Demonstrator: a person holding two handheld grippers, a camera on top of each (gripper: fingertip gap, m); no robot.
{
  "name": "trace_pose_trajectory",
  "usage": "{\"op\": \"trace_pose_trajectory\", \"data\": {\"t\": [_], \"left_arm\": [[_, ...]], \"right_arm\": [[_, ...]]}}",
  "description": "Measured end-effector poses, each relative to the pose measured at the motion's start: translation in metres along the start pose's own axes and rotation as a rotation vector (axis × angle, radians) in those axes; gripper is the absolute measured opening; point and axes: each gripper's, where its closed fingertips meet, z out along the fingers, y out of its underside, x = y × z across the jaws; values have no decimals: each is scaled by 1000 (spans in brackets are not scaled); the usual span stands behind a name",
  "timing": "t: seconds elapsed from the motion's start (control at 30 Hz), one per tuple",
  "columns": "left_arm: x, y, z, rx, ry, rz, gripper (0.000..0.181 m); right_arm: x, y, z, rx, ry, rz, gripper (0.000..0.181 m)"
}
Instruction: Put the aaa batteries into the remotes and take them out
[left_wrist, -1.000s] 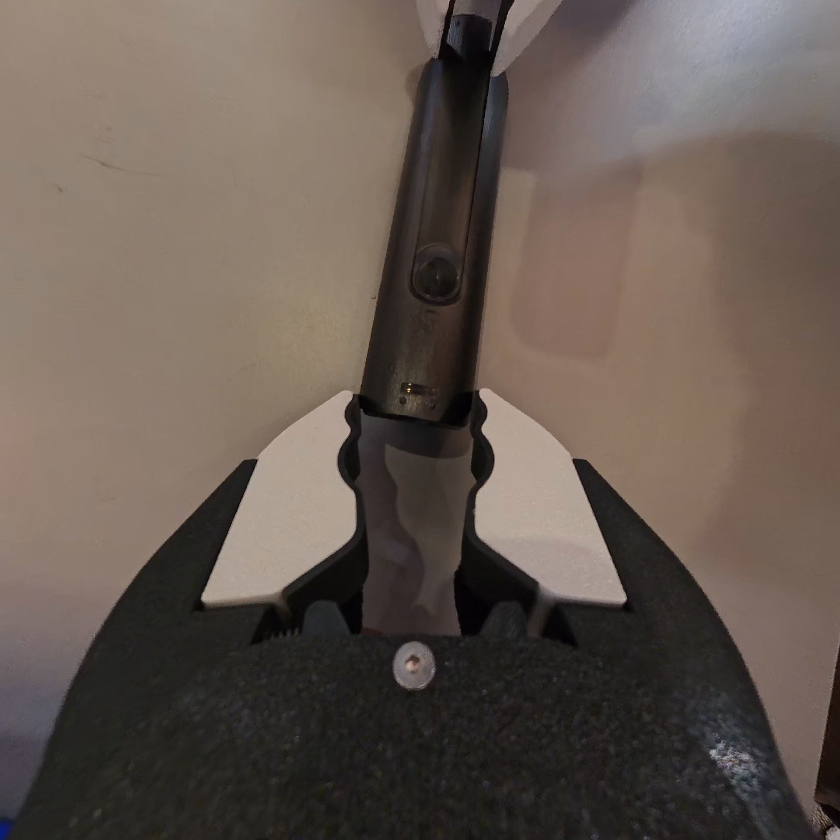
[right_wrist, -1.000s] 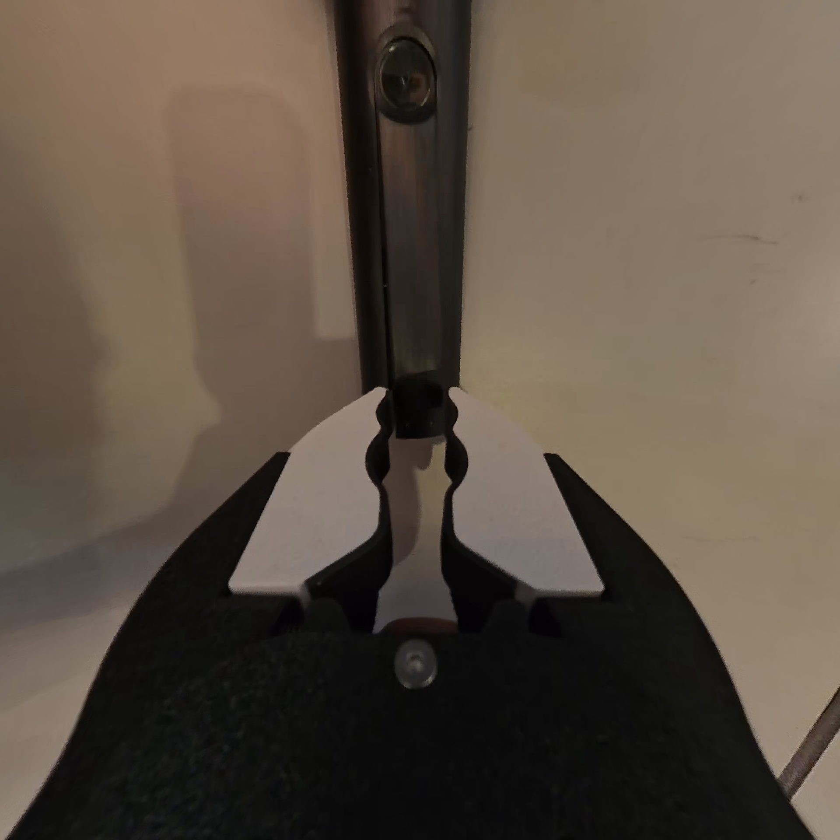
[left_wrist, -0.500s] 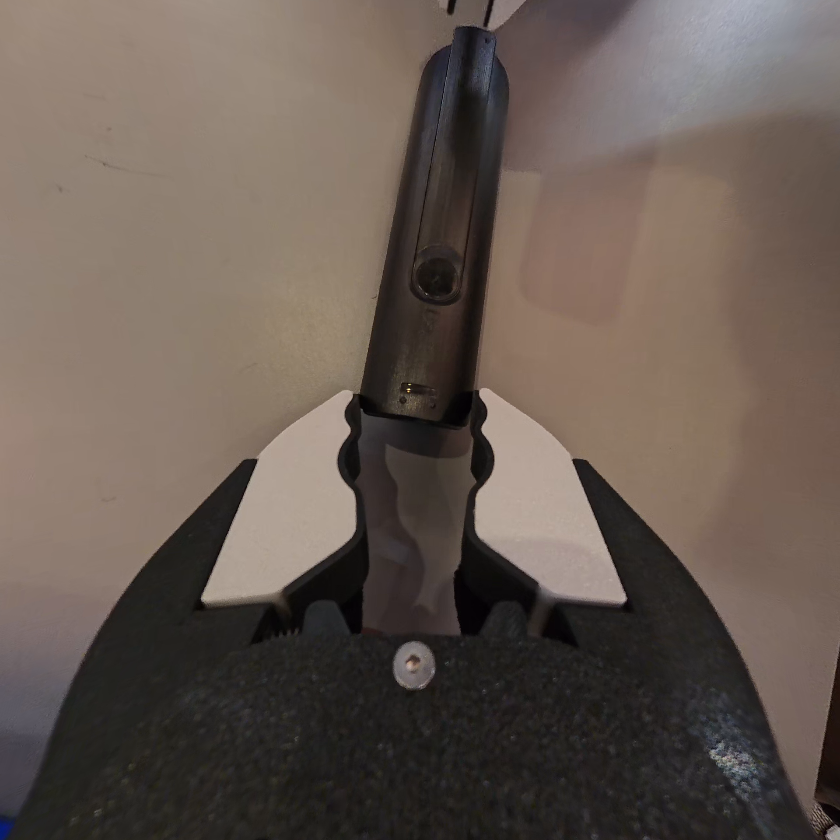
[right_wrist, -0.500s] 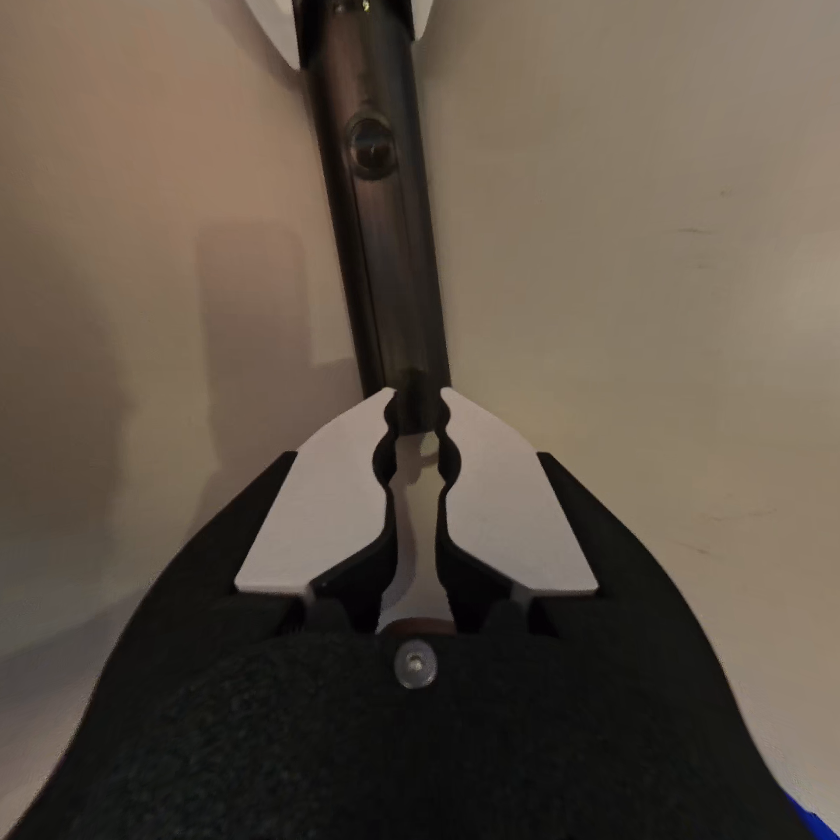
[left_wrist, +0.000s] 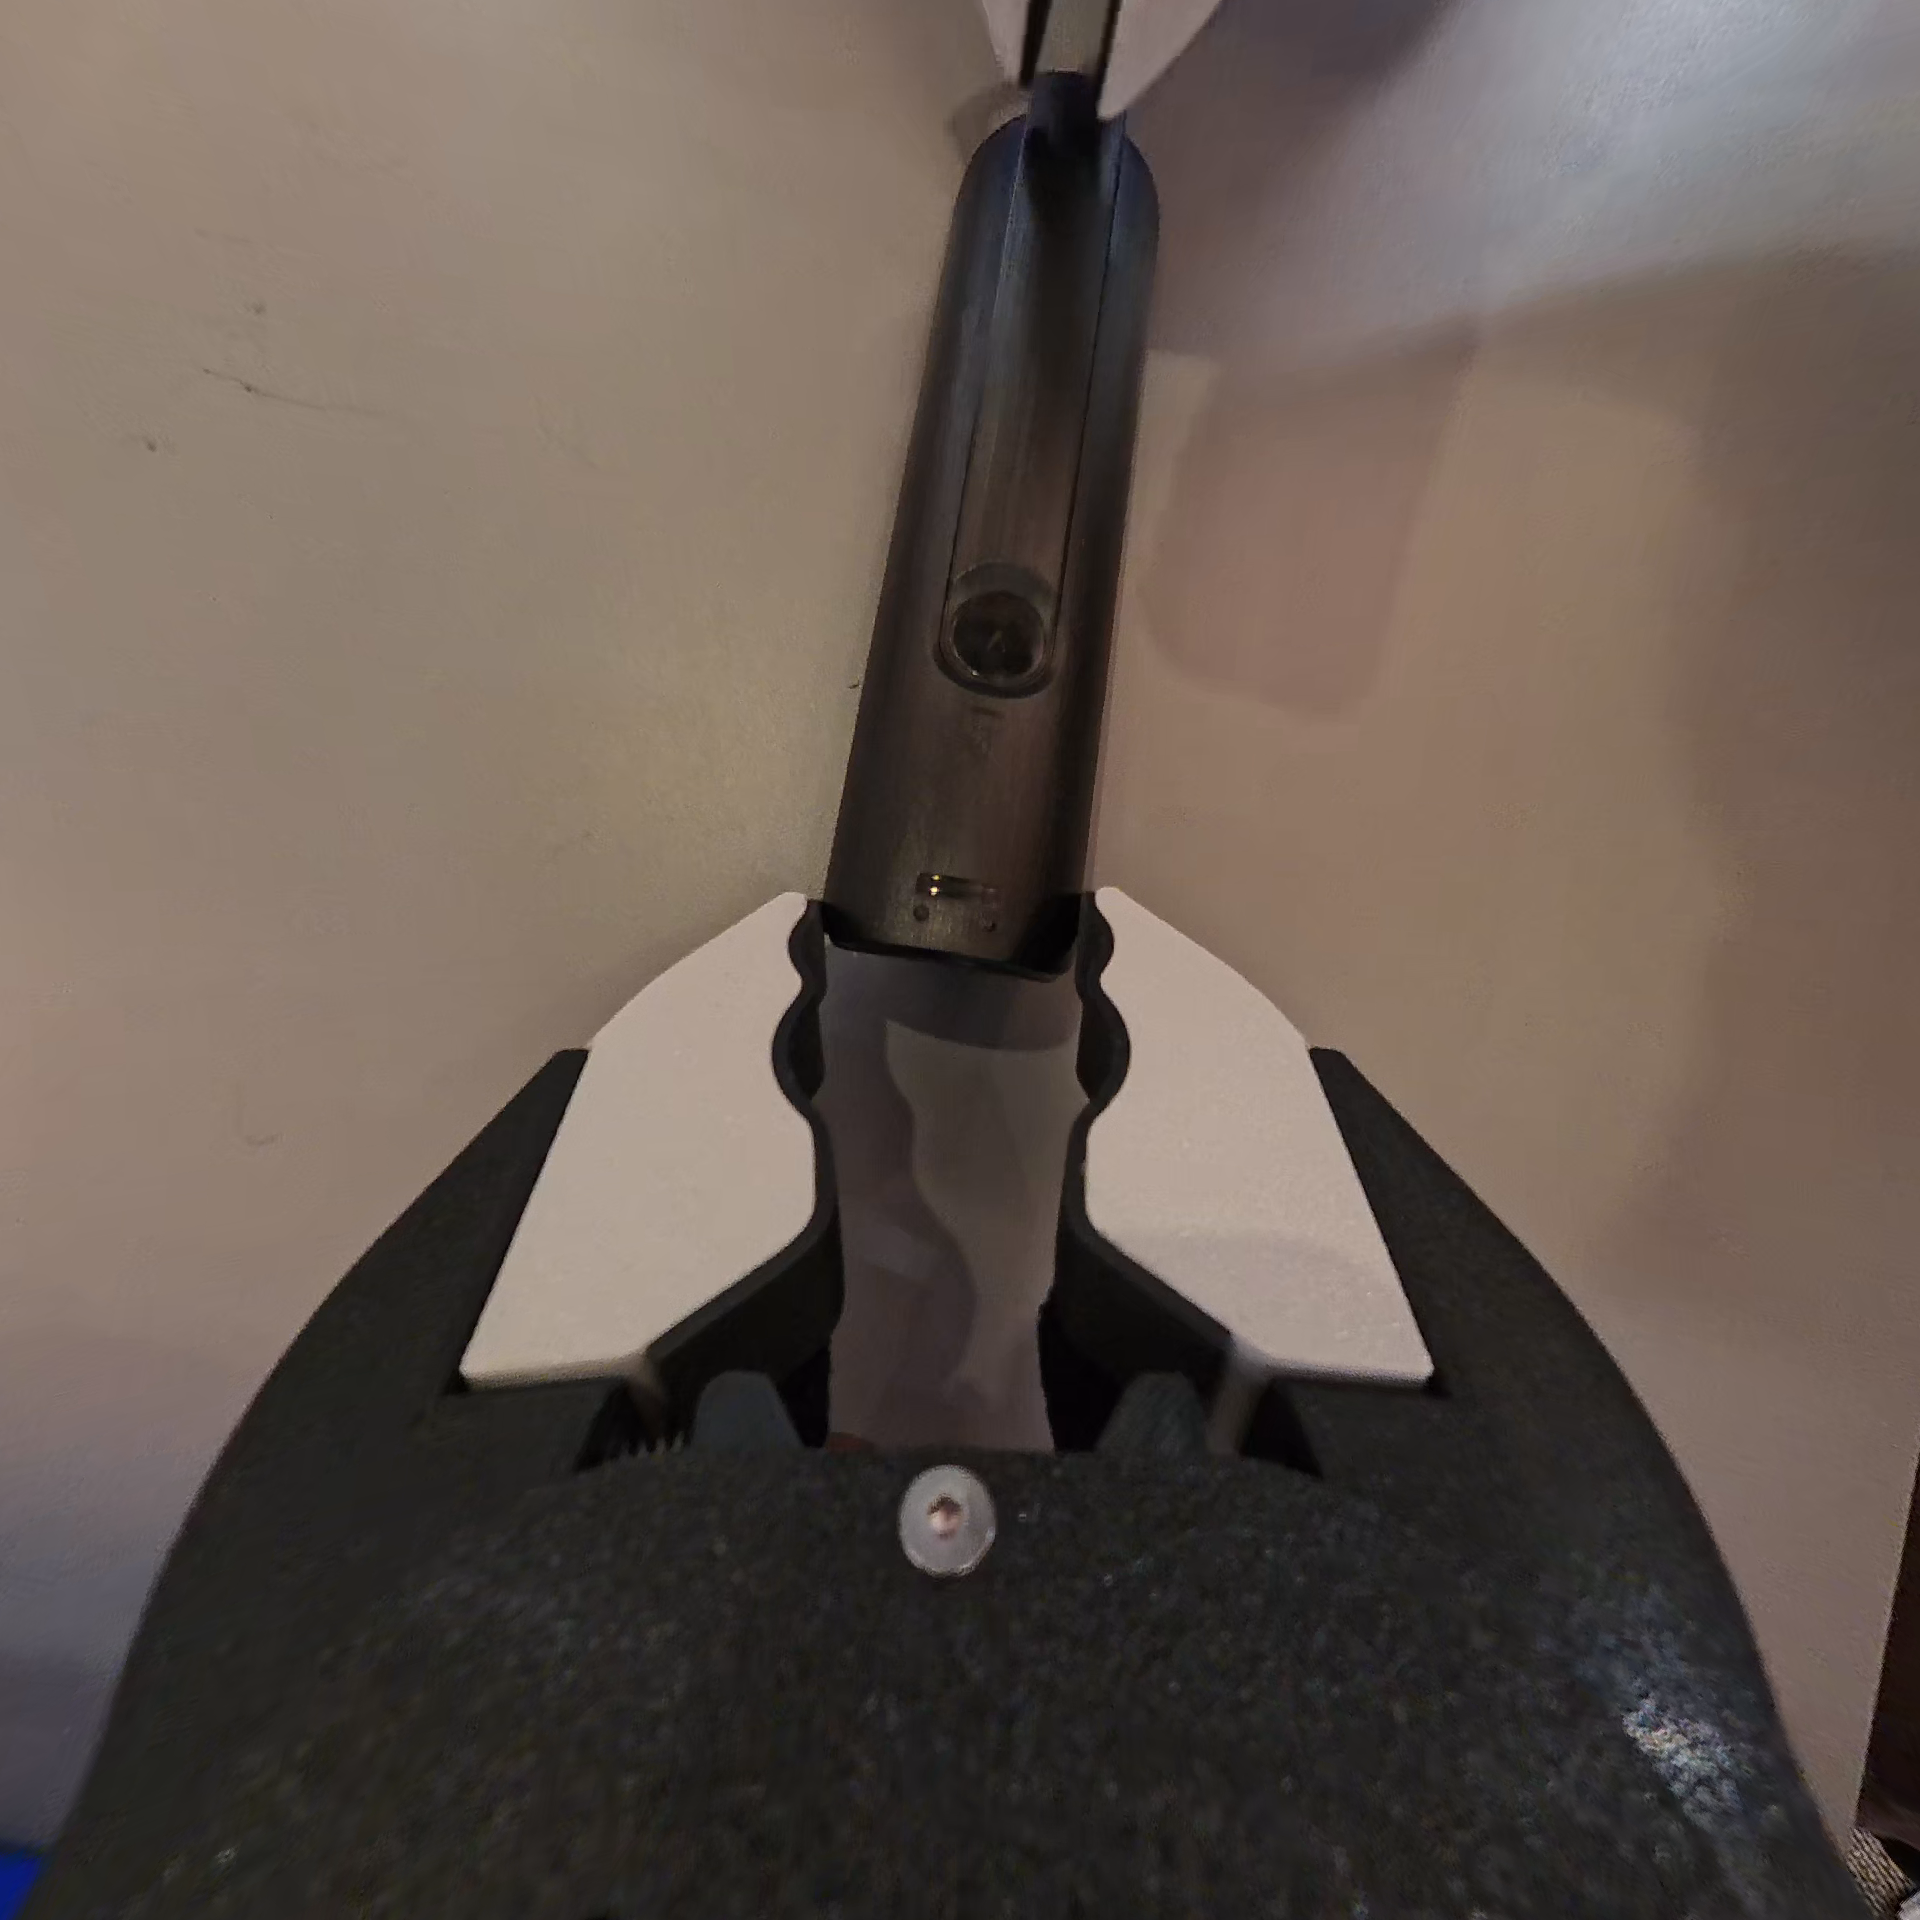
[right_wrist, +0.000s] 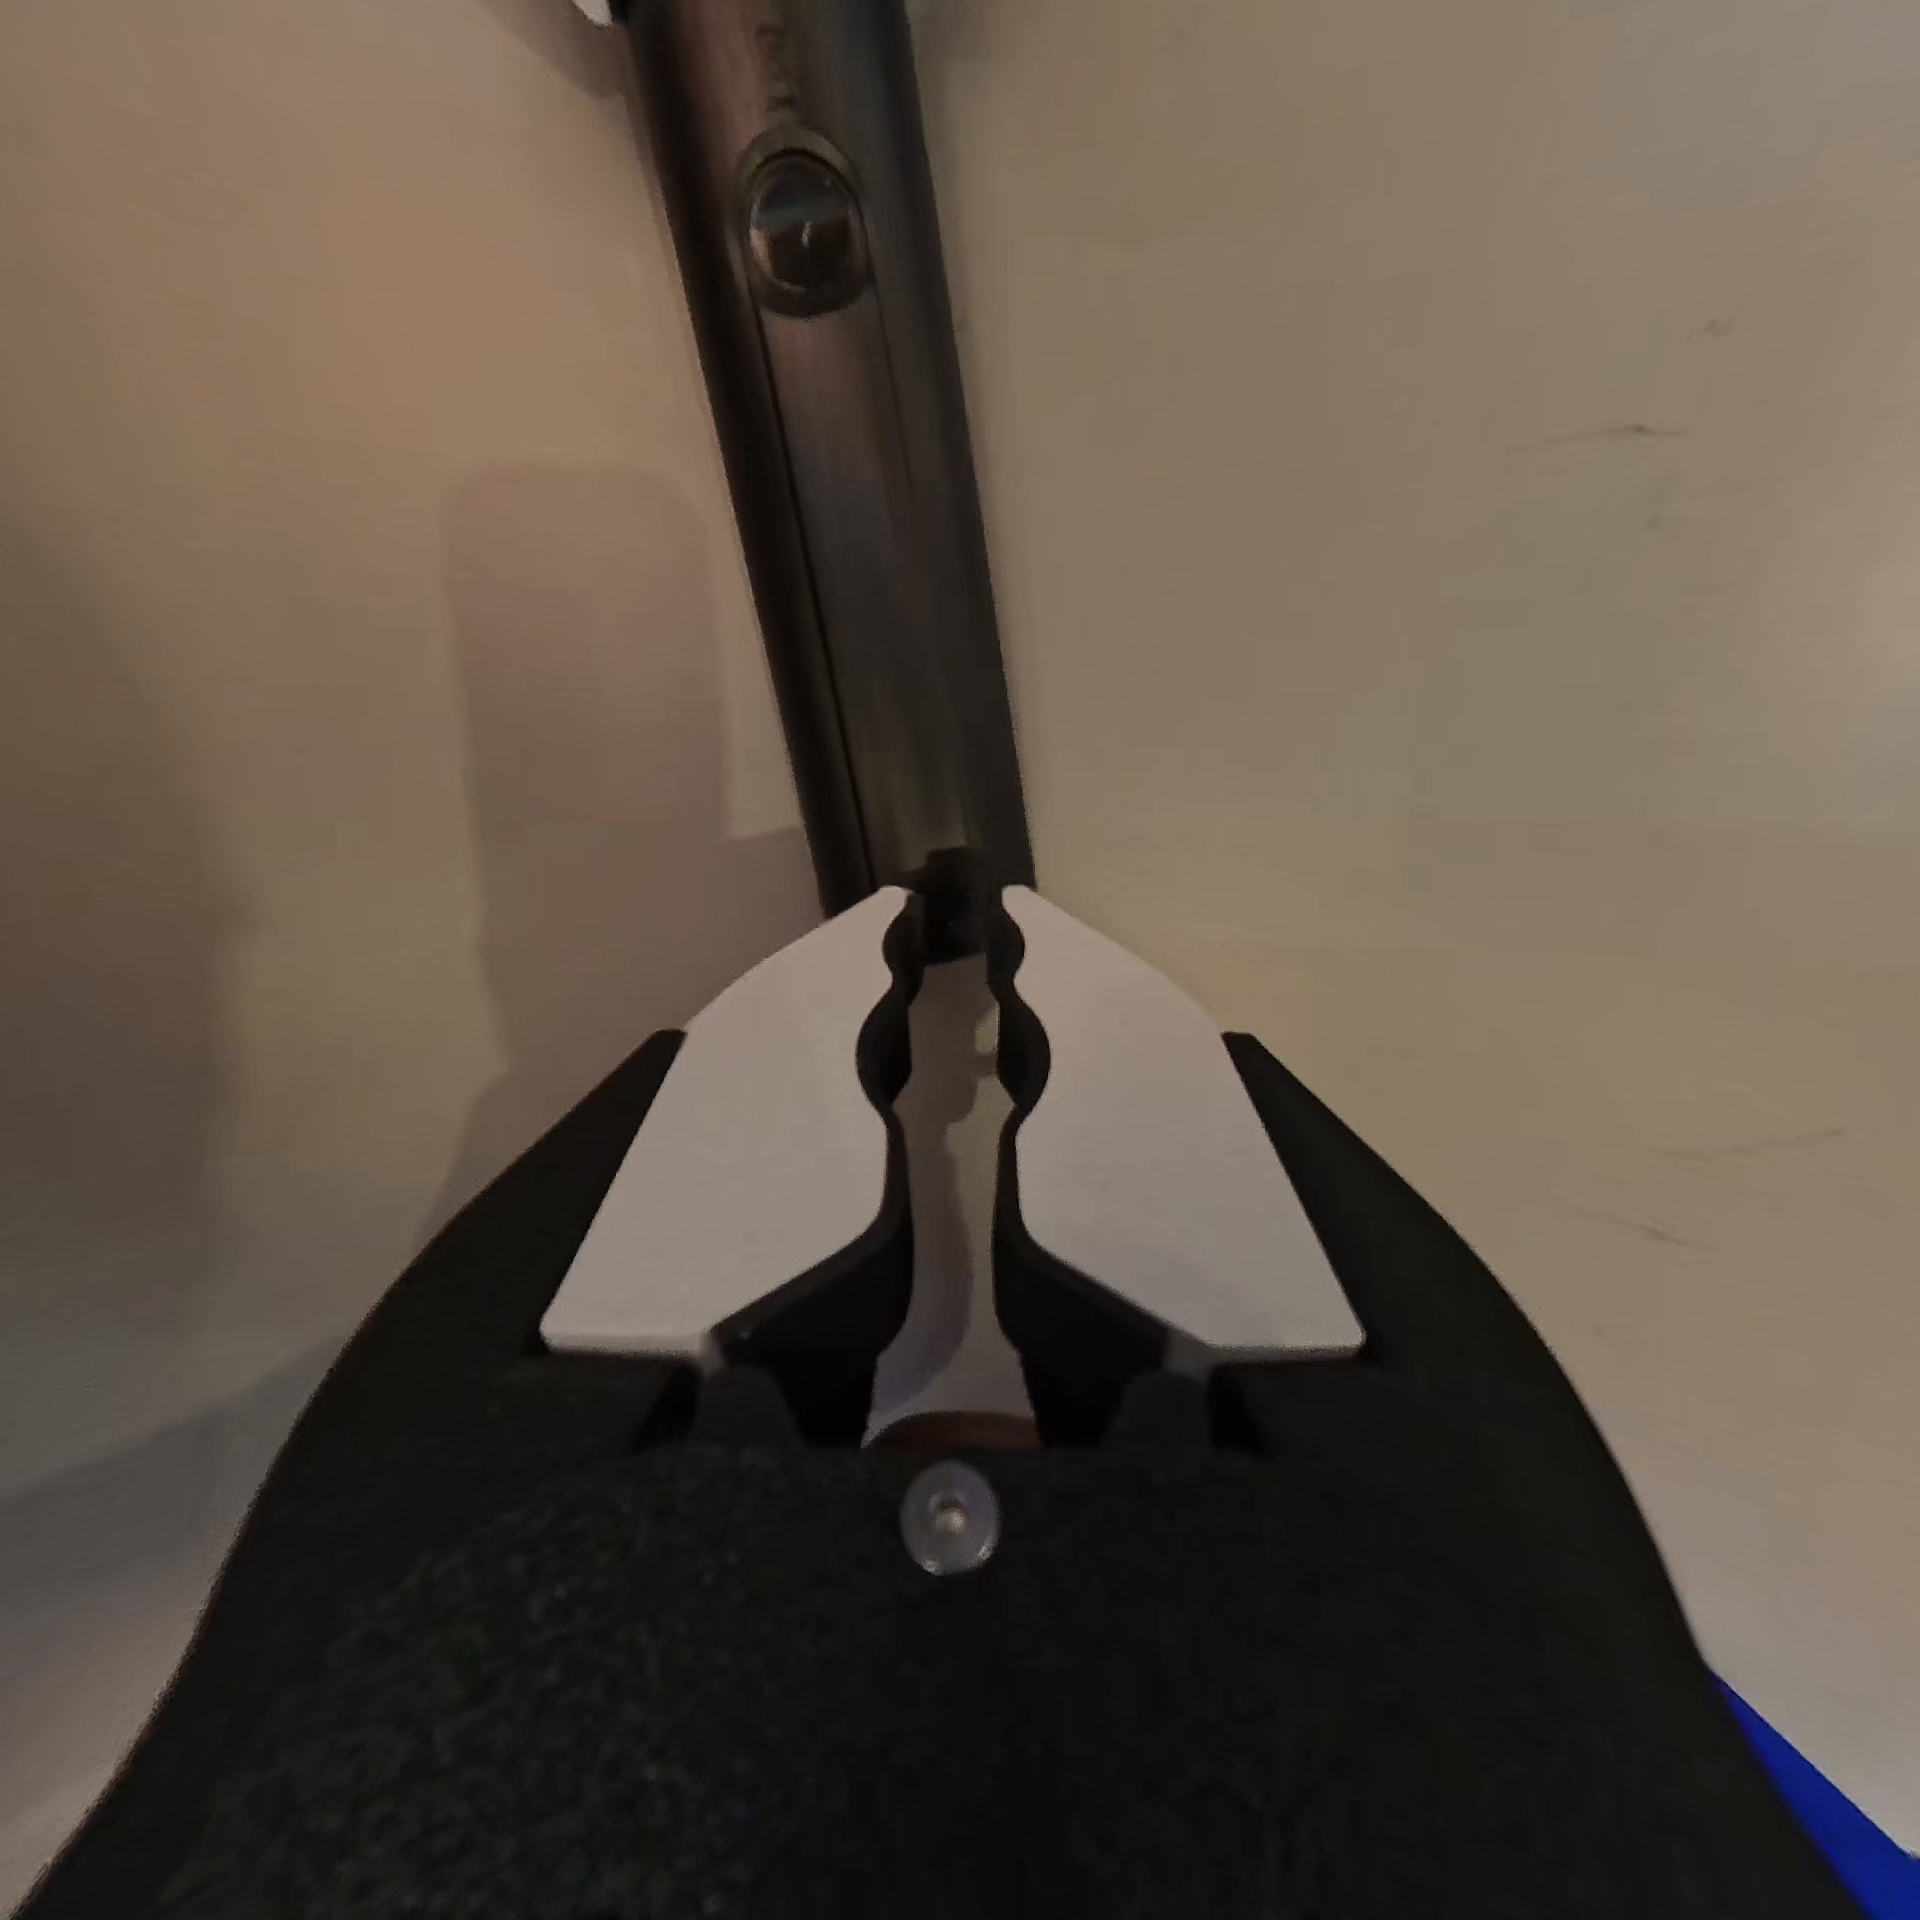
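Note:
A slim dark remote (left_wrist: 987, 520) lies lengthwise on the cream tabletop (left_wrist: 416, 623), held at both ends. My left gripper (left_wrist: 951, 925) is shut on its near end. My right gripper (right_wrist: 951, 914) is shut on a small black tab (right_wrist: 951, 894) that sticks out of the remote's (right_wrist: 873, 571) other end. In the left wrist view the right gripper's white fingers (left_wrist: 1153, 52) show at the top, around that tab. A round button (left_wrist: 997, 634) sits mid-body. No batteries are in view.
A blue object (right_wrist: 1818, 1403) shows at the lower right edge of the right wrist view. A dark object (left_wrist: 1896, 1766) sits at the lower right edge of the left wrist view. The tabletop (right_wrist: 1455, 623) has faint scuff marks. Tip to tip, the grippers are about 15 cm apart.
The right gripper closed tighter on the tab and swung, so the remote now leans left in its view. It drew back from the remote's end, then came closer again. The left gripper held still.

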Motion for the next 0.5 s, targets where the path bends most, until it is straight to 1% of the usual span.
{"op": "trace_pose_trajectory", "data": {"t": [0.1, 0.17, 0.2, 0.27, 0.33, 0.37, 0.43, 0.5], "left_arm": [[0, -1, -1, 5, 2, 0, 46], [0, -2, -2, 11, 4, -1, 46], [0, -2, -2, 11, 4, -1, 46], [0, -1, -1, 8, 5, -1, 46], [0, -1, -1, 8, 6, -3, 46], [0, -1, -1, 7, 5, -1, 46], [0, 0, 0, 2, 3, 0, 46], [0, 0, 0, 1, 2, 1, 46]], "right_arm": [[-5, 4, 7, -17, -11, -15, 15], [-5, 4, 6, -12, -8, -17, 14], [-5, 4, 6, -12, -10, -14, 13], [-6, 5, 5, -20, -14, -29, 0], [-6, 5, 5, -29, -4, -43, 0], [-5, 4, 4, -28, 5, -47, 1], [-3, 5, 1, -38, 23, -67, 19], [-2, 7, 2, -62, 36, -96, 25]]}}
